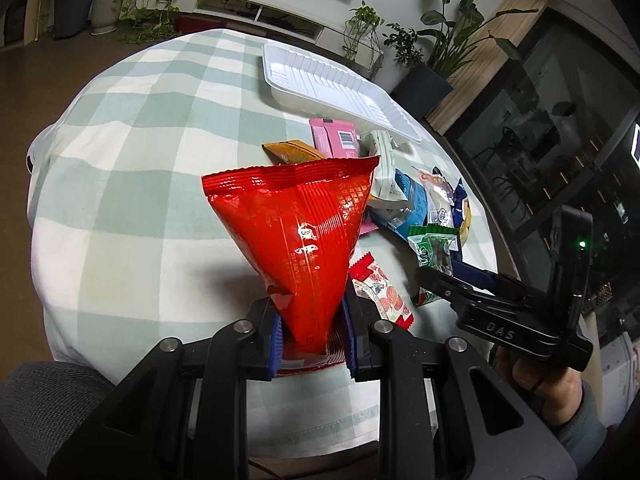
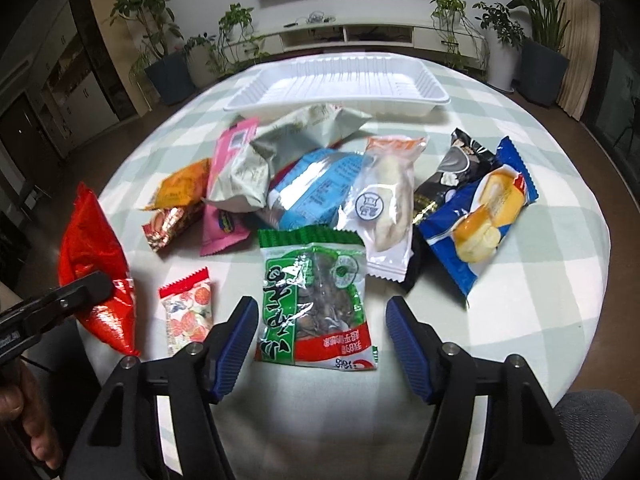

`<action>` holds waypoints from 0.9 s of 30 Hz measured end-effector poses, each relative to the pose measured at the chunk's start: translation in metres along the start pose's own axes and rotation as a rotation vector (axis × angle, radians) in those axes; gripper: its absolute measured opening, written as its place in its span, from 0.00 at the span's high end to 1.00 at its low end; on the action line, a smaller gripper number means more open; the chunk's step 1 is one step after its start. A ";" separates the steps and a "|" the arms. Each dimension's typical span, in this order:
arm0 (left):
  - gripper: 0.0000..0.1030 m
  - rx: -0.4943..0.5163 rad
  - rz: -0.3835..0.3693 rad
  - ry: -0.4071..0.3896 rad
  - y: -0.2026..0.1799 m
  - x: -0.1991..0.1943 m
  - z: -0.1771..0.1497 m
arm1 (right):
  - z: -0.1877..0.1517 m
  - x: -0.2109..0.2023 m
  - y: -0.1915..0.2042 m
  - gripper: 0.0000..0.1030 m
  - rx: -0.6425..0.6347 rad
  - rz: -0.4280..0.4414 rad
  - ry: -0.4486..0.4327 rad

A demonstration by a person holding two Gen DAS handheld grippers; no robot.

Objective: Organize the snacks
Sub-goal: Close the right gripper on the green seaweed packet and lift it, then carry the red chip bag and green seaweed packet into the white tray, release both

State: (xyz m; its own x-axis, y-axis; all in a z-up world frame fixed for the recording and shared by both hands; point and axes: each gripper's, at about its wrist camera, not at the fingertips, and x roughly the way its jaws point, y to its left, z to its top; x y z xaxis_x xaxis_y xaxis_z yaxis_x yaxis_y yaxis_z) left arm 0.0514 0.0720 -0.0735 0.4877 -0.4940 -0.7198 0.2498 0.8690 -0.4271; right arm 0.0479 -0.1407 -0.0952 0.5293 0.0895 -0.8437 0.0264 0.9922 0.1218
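My left gripper [image 1: 312,334] is shut on a red snack bag [image 1: 298,224] and holds it above the checked tablecloth; the bag also shows at the left of the right wrist view [image 2: 94,264]. My right gripper [image 2: 320,336] is open, its jaws on either side of a green seaweed-style packet [image 2: 316,296] lying on the table. Behind it lies a pile of several snack packets [image 2: 320,184]. A white plastic tray [image 2: 340,84] stands empty at the far side of the table; it also shows in the left wrist view [image 1: 332,80].
A small strawberry candy packet [image 2: 188,310] lies between the red bag and the green packet. The round table [image 1: 132,152] has bare cloth on its left half. Potted plants [image 2: 540,20] and a low white cabinet stand behind it. A grey chair [image 2: 596,412] is near the front edge.
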 end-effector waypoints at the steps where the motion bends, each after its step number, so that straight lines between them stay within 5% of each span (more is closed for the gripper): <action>1: 0.80 -0.001 -0.001 0.000 0.000 0.001 -0.001 | 0.000 0.001 0.000 0.35 -0.002 -0.003 0.001; 13: 0.80 0.000 -0.002 0.004 0.000 0.004 0.001 | 0.000 0.007 0.002 0.61 -0.020 0.040 0.006; 27: 0.80 0.001 -0.001 0.008 0.000 0.002 0.001 | -0.004 -0.020 -0.005 0.68 0.039 0.162 -0.036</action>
State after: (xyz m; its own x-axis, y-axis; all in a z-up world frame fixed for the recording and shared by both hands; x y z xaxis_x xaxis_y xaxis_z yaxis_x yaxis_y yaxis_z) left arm 0.0538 0.0709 -0.0745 0.4811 -0.4951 -0.7235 0.2512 0.8685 -0.4273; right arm 0.0338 -0.1469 -0.0807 0.5592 0.2439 -0.7924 -0.0287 0.9609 0.2755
